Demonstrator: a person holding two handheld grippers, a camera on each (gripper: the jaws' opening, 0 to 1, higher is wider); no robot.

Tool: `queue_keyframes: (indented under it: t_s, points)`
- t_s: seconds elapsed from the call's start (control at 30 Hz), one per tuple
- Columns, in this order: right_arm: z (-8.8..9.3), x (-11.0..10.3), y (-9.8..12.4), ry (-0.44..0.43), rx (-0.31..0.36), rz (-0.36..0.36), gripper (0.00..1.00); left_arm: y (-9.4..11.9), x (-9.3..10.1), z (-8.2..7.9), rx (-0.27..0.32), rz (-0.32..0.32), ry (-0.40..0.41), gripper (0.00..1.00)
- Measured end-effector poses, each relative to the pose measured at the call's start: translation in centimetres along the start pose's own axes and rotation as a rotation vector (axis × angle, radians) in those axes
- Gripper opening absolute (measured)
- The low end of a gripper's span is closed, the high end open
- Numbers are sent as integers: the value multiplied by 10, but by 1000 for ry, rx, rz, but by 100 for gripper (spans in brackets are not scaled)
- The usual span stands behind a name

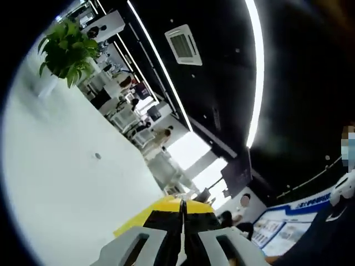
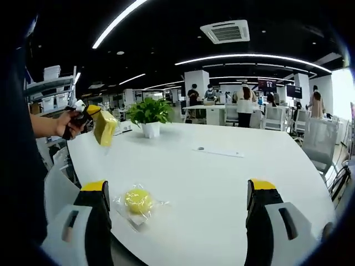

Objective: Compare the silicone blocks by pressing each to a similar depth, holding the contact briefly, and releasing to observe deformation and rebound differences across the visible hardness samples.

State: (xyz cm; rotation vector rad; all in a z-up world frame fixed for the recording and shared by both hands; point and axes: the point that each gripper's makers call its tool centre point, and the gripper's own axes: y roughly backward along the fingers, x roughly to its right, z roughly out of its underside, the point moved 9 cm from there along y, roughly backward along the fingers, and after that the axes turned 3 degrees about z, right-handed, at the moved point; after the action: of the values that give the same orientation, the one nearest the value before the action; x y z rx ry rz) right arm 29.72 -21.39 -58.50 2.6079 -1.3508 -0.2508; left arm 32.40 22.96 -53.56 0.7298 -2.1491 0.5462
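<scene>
A round yellow silicone block (image 2: 137,200) in a clear bag lies on the white table (image 2: 222,188), just inside my right gripper's left jaw. My right gripper (image 2: 177,188) is open with its yellow-tipped jaws wide apart and nothing between them. At the far left a hand (image 2: 66,123) holds my left gripper (image 2: 84,115) up above the table's edge, shut on a yellow block (image 2: 105,127). In the left gripper view, which is tilted towards the ceiling, my left gripper (image 1: 182,209) has its jaws pressed together, and the yellow block (image 1: 130,226) shows at their tips.
A potted plant (image 2: 150,113) (image 1: 66,50) stands at the table's far side. A thin white strip with a small dark dot (image 2: 217,151) lies mid-table. Behind are desks, several people and white chairs (image 2: 321,144). A person's dark sleeve (image 2: 19,183) fills the left edge.
</scene>
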Motion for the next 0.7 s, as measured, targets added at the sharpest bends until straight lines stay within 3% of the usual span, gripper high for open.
queue_keyframes:
  t_s: [0.4,0.7]
  points:
    - [6,-4,-1,-14,-13,-3,97,7,-49,31,-58,-100,58,0]
    - [12,-7,2,-30,-32,0,97,17,-77,50,-21,-152,167,0]
